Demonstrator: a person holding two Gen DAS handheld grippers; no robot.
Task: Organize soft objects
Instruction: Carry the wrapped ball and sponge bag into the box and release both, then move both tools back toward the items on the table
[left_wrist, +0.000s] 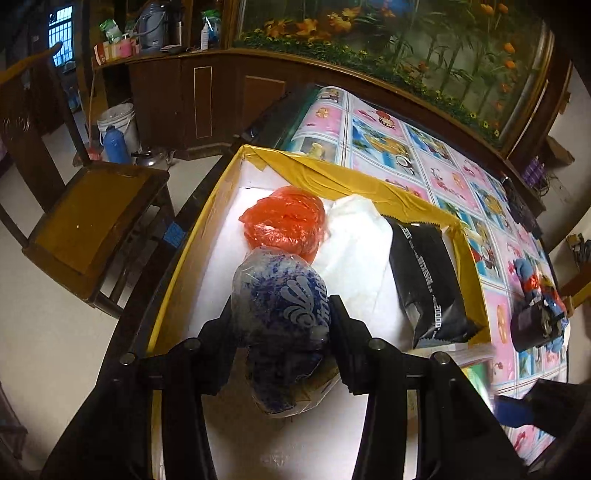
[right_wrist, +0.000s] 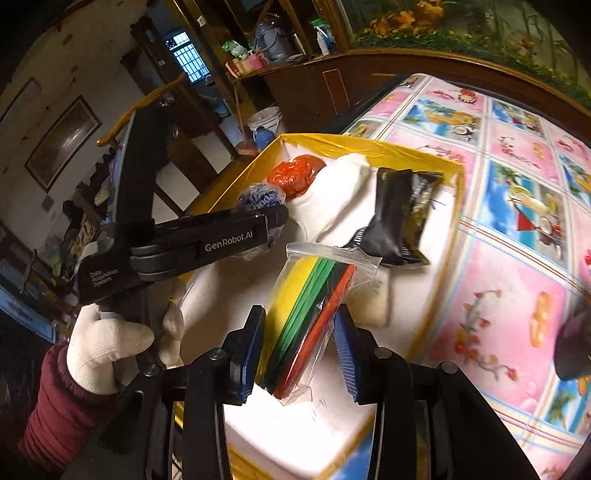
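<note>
My left gripper (left_wrist: 282, 325) is shut on a blue-speckled clear plastic bag (left_wrist: 280, 291) and holds it inside the white box with yellow taped rim (left_wrist: 332, 177), at its left side. An orange bag (left_wrist: 286, 219), a white bag (left_wrist: 358, 240) and a black packet (left_wrist: 424, 280) lie in the box beyond it. My right gripper (right_wrist: 299, 343) is shut on a clear zip bag of coloured sheets (right_wrist: 306, 314), yellow, green and red, over the box's near part. The left gripper (right_wrist: 221, 236) and its blue bag (right_wrist: 258, 197) show in the right wrist view.
The box (right_wrist: 369, 146) sits on a table with a pink and blue cartoon cloth (right_wrist: 509, 229). A dark heap of objects (left_wrist: 535, 310) lies on the cloth at the right. A wooden chair (left_wrist: 92, 214) stands left of the table, with a bucket (left_wrist: 118, 125) behind.
</note>
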